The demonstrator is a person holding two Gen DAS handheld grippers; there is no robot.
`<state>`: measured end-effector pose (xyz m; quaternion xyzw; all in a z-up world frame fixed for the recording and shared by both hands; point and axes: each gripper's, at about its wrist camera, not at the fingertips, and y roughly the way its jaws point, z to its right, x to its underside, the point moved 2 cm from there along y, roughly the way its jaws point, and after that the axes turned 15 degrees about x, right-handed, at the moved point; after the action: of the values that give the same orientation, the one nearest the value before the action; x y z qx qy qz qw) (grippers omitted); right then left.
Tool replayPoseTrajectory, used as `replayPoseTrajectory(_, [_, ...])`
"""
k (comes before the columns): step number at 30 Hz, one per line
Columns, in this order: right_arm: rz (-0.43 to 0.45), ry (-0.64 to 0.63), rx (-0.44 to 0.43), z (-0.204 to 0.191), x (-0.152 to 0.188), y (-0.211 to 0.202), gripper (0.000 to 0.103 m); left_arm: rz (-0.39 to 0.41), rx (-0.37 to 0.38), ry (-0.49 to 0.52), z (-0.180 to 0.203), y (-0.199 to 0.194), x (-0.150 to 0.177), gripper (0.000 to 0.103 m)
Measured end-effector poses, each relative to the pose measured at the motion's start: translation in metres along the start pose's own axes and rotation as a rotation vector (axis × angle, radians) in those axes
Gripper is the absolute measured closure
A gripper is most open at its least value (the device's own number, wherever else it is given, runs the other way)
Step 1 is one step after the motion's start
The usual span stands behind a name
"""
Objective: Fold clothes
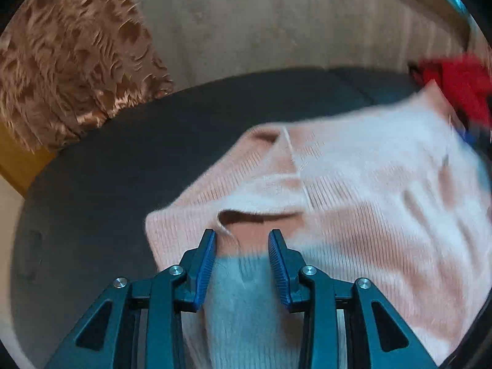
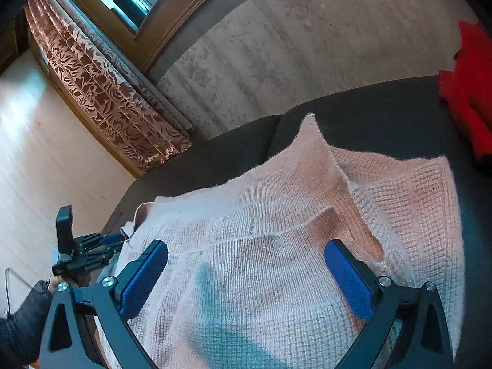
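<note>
The pink sweater [image 2: 276,246] lies spread across the dark sofa seat [image 2: 369,104], filling the lower right of both views, with one edge standing up in a peak near the middle of the right wrist view. The right gripper [image 2: 246,264] hangs over the knit with its jaws wide apart and nothing between the pads. The left gripper [image 1: 241,264] sits at the lower centre of its own view, jaws partly apart over a loose flap by an opening in the sweater (neck or cuff, I cannot tell); the pads do not seem to press on the cloth.

To fold well from here, each gripper should probably take a single layer right at an edge, lift both corners together, and lay them over so the knit lands flat without bunching.

The left wrist view is smeared with blur, so seams are hard to read. The sweater's near end is cut off at the bottom of both frames. A red garment [image 2: 470,92] at the right edge is only partly in view, and of the person only a dark sleeve [image 2: 21,323] shows at lower left
</note>
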<state>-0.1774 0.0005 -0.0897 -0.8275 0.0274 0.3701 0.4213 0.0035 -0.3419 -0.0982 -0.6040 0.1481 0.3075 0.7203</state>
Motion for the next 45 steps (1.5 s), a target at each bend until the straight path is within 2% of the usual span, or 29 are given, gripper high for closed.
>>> replayPoseTrajectory(1, [0.001,0.002,-0.001,0.000,0.000,0.000,0.000,0.040,0.061,-0.073,-0.011,-0.003,-0.005,0.069])
replayPoseTrajectory(2, [0.003,0.004,-0.002,-0.001,0.000,0.000,0.000,0.102,0.145,-0.199,-0.029,-0.008,-0.010,0.069])
replayPoseTrajectory(3, [0.006,0.006,-0.005,-0.001,0.000,0.000,0.000,0.146,0.194,-0.317,-0.047,-0.008,-0.012,0.069])
replayPoseTrajectory(4, [0.007,0.008,-0.006,-0.001,0.000,0.000,0.000,0.171,0.215,-0.413,-0.063,-0.006,-0.012,0.069])
replayPoseTrajectory(6, [0.010,0.008,-0.008,0.000,0.001,-0.001,0.000,0.190,0.212,-0.509,-0.085,-0.001,-0.004,0.072])
replayPoseTrajectory(7, [0.011,0.007,-0.008,0.001,0.001,-0.001,0.000,0.196,0.205,-0.546,-0.095,0.003,0.001,0.087])
replayPoseTrajectory(9, [0.013,0.006,-0.009,0.002,0.002,-0.002,0.000,0.217,0.212,-0.595,-0.109,0.002,0.011,0.086])
replayPoseTrajectory(11, [0.015,0.009,-0.013,0.003,0.001,-0.002,0.000,0.258,0.268,-0.589,-0.107,-0.015,0.021,0.080])
replayPoseTrajectory(12, [0.016,0.011,-0.015,0.003,0.001,-0.002,0.000,0.266,0.268,-0.545,-0.098,-0.025,0.025,0.080])
replayPoseTrajectory(17, [0.019,0.016,-0.022,0.005,0.002,-0.002,0.000,0.266,0.187,-0.203,-0.029,-0.081,0.038,0.075])
replayPoseTrajectory(19, [0.023,0.015,-0.029,0.005,0.001,-0.002,0.000,0.230,0.167,-0.078,-0.003,-0.085,0.040,0.075])
replayPoseTrajectory(21, [0.024,0.017,-0.028,0.005,0.001,-0.002,0.000,0.159,0.130,0.014,0.016,-0.071,0.036,0.075])
replayPoseTrajectory(23, [0.024,0.015,-0.023,0.003,0.001,-0.002,0.000,0.113,0.124,0.018,0.019,-0.052,0.029,0.075])
replayPoseTrajectory(28, [0.026,0.017,-0.024,0.003,0.001,-0.003,0.000,0.068,0.126,-0.004,0.014,-0.032,0.014,0.074])
replayPoseTrajectory(33, [0.030,0.027,-0.044,0.006,0.000,-0.003,0.000,-0.045,0.129,0.002,0.012,-0.003,0.016,0.073])
replayPoseTrajectory(39, [0.037,0.045,-0.070,0.009,0.000,-0.005,0.000,-0.028,0.149,-0.059,0.008,-0.006,0.023,0.072])
replayPoseTrajectory(41, [0.033,0.049,-0.061,0.009,-0.001,-0.005,0.000,-0.017,0.134,-0.025,0.014,-0.010,0.026,0.091])
replayPoseTrajectory(42, [0.024,0.037,-0.045,0.007,-0.001,-0.004,0.000,-0.010,0.131,-0.009,0.018,-0.011,0.026,0.098])
replayPoseTrajectory(45, [-0.020,-0.025,0.022,-0.004,-0.002,-0.001,0.000,0.017,0.124,0.022,0.027,-0.014,0.025,0.101])
